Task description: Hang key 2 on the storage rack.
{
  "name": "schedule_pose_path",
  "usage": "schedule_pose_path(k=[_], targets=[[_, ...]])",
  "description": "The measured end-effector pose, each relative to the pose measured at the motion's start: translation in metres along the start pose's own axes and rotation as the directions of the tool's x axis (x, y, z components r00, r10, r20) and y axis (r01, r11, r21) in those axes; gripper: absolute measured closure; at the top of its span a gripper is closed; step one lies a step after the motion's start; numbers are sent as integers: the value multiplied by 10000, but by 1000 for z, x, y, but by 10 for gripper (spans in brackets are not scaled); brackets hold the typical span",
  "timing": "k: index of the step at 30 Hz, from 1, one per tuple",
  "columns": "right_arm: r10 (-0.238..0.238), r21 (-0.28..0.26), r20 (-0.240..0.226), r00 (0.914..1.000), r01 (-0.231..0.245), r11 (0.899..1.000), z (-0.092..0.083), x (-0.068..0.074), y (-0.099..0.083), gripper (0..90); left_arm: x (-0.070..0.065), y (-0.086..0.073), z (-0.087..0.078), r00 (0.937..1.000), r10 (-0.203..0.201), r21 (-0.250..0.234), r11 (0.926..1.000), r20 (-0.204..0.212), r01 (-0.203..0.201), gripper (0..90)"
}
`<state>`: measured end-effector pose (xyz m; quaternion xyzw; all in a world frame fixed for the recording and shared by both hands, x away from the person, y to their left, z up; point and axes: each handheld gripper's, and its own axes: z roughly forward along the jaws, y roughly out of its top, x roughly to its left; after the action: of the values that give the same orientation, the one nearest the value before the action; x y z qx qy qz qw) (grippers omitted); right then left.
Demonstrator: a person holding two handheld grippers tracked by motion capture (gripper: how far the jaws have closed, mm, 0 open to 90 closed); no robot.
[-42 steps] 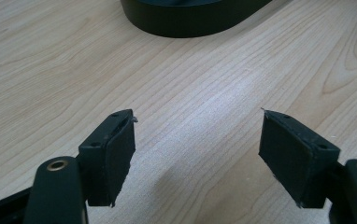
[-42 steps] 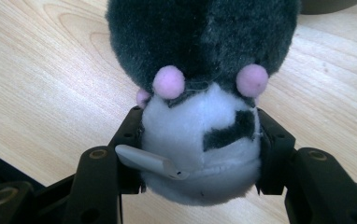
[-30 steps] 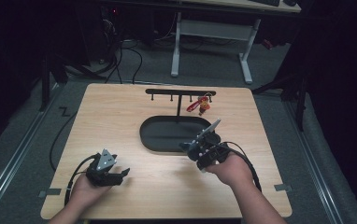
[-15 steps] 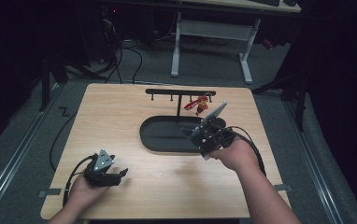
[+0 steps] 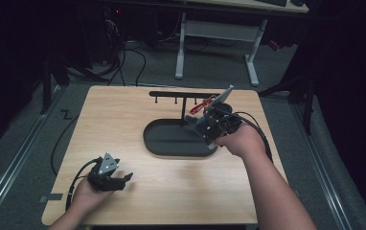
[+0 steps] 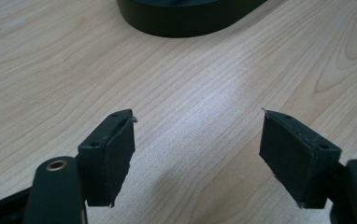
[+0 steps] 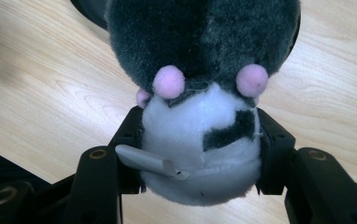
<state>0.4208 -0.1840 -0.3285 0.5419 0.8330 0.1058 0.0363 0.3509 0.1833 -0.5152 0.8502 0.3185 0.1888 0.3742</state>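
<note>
My right gripper (image 5: 199,123) is shut on a plush toy (image 5: 193,120) and holds it over the right end of the black oval tray (image 5: 166,143). In the right gripper view the plush toy (image 7: 200,88) is dark grey above and white below with pink pompoms, and it is squeezed between both pads of my right gripper (image 7: 200,144). A grey plastic tag (image 7: 148,161) sticks out by the left jaw. My left gripper (image 5: 123,179) rests on the table's front left, open. In the left gripper view my left gripper (image 6: 197,140) has nothing but bare wood between its pads.
A black hook rack (image 5: 183,95) stands behind the tray, with a red item (image 5: 199,106) hanging at its right end, close to my right gripper. The tray's rim (image 6: 186,23) lies ahead of the left gripper. The wooden table (image 5: 123,124) ends near my left hand.
My right hand has risen and moved away from me toward the rack, carrying the plush toy over the tray. The left gripper has stayed in place.
</note>
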Motion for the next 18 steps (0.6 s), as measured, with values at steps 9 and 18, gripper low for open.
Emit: schedule_pose_path(k=[9, 18], targets=[[91, -136, 141, 9999, -89, 9999, -5, -4, 19, 478, -1, 0, 0, 10000, 57, 30, 10000, 14, -57, 271], [378, -496, 524, 9979, -352, 9981, -13, -10, 34, 478, 0, -1, -1, 10000, 69, 24, 10000, 24, -69, 272]])
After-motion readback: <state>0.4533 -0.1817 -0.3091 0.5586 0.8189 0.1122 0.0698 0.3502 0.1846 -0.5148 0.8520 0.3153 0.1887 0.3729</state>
